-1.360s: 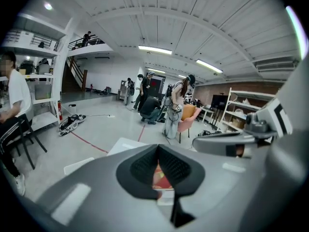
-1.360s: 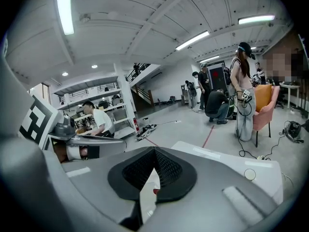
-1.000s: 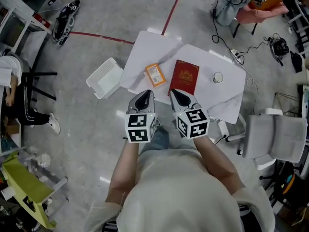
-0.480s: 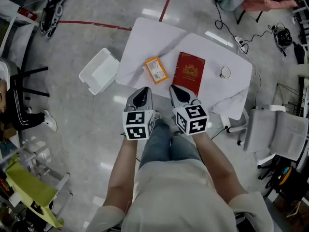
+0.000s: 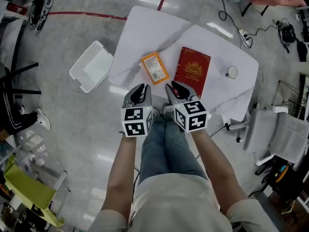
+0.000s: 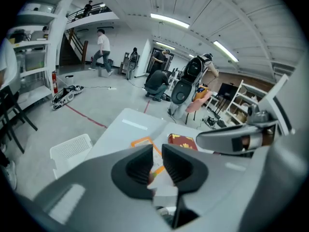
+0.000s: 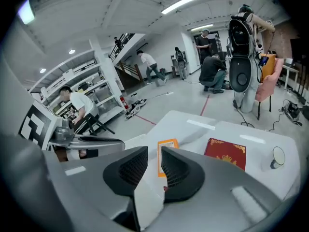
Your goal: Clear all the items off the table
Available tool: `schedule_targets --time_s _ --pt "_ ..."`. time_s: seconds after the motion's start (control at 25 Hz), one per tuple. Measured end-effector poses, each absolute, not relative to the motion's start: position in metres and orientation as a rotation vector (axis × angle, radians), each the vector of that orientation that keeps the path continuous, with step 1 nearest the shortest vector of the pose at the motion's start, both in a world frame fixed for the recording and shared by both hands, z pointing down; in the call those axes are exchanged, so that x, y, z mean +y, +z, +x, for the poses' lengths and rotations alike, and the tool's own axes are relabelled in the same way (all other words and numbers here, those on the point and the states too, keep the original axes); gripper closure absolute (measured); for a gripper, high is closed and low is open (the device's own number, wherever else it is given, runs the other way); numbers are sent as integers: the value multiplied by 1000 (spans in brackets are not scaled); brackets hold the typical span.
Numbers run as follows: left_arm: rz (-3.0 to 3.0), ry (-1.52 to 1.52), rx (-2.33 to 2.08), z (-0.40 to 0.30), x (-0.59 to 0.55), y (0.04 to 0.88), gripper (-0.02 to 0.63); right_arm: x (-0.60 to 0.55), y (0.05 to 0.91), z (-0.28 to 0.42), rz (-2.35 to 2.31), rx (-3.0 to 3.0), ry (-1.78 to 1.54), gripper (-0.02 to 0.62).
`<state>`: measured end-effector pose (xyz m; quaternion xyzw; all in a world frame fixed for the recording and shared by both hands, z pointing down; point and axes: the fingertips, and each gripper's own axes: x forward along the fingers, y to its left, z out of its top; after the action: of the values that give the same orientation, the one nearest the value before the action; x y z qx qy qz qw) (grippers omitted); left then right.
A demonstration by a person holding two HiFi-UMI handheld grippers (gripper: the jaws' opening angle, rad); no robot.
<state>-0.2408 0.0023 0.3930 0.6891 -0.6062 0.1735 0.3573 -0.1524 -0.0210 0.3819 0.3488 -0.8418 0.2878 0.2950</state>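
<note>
A: Where are the tongs?

B: Side by side at the near edge of the white desk. The left tongs have just been opening. There is a narrow gap between the jaws and nothing in it. The right tongs have just been opening too. Their gap is a little wider and also empty.

A: And the things to clear?

B: All three lie on the desk. An orange packet lies flat just beyond the tongs – each gripper view shows it through the gap, untouched. A red booklet lies to its right, close but apart. A small round object sits well to the right, near the far-right edge – too small to tell what it is.

A: Anything off the desk?

B: A white basket on the floor, just left of the desk, and a pale chair to the right.
</note>
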Motion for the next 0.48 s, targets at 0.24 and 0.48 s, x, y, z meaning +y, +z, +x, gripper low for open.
schedule_targets --time_s 0.24,0.48 --pt "1742 442 -1506 -235 -9 446 481 -34 436 -149 896 -2180 791 479" --pt "1688 470 -1462 -230 -16 496 429 -46 485 -147 861 -2147 815 466"
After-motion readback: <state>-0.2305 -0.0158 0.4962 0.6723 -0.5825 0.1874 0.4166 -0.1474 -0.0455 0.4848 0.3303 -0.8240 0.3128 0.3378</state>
